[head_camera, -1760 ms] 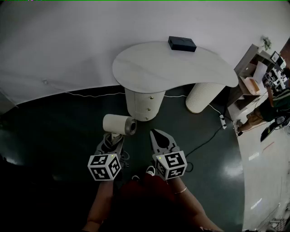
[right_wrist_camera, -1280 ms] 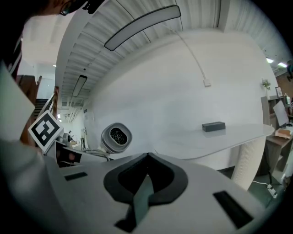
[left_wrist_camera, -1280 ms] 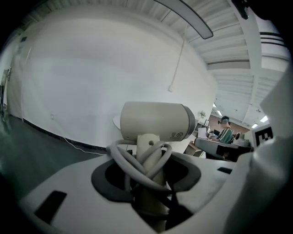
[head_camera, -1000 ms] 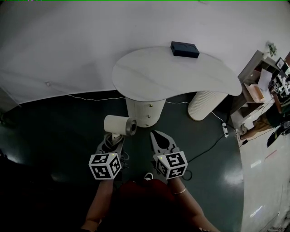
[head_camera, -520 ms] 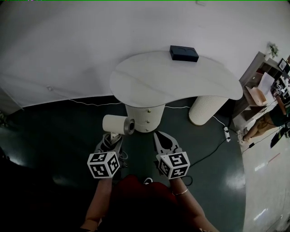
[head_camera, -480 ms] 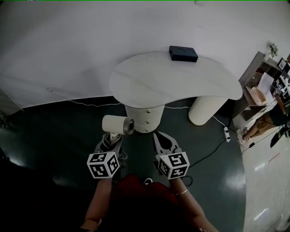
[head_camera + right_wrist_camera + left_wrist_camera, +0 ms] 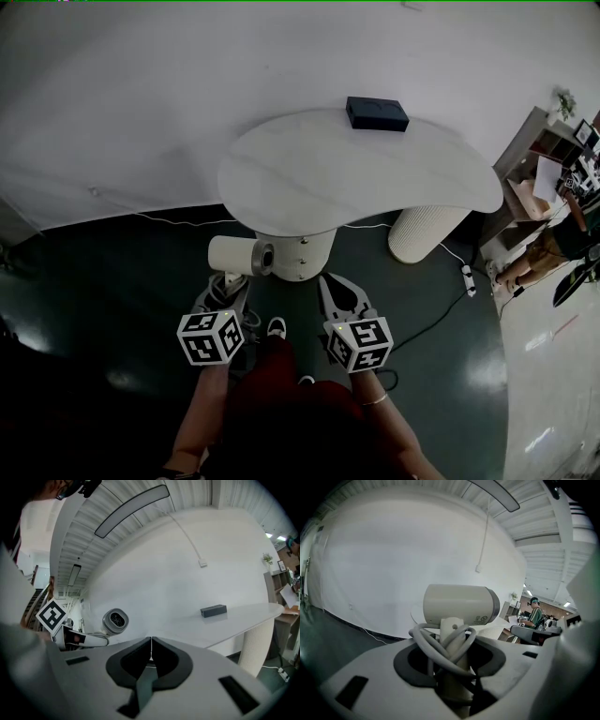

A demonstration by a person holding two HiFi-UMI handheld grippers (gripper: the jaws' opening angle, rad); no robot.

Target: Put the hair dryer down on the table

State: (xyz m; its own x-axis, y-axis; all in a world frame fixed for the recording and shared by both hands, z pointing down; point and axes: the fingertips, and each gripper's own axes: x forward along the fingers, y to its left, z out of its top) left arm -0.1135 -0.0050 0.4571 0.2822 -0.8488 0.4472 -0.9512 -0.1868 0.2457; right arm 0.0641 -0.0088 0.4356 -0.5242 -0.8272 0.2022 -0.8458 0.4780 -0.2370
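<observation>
A cream-white hair dryer [image 7: 239, 255] is held upright by its handle in my left gripper [image 7: 228, 289], which is shut on the handle with the grey cord looped round it. In the left gripper view the hair dryer [image 7: 459, 605] has its barrel lying crosswise above the jaws, and the cord [image 7: 440, 644] is wound over the handle. My right gripper [image 7: 339, 292] is shut and empty, its tips [image 7: 151, 640] touching. Both grippers hang above the dark floor, just short of the white curved table [image 7: 309, 178]. The dryer [image 7: 115, 619] appears at the left of the right gripper view.
A dark box [image 7: 377, 113] lies at the table's far edge. The table stands on a round drawer base [image 7: 298, 255] and a ribbed column [image 7: 422, 233]. A cable [image 7: 427, 295] runs over the floor at the right. Shelves [image 7: 553, 141] and a person [image 7: 553, 244] are at the far right.
I have moved nearer to the table; its edge now lies closer to both grippers. The hair dryer stays gripped in the left gripper and the right one stays shut.
</observation>
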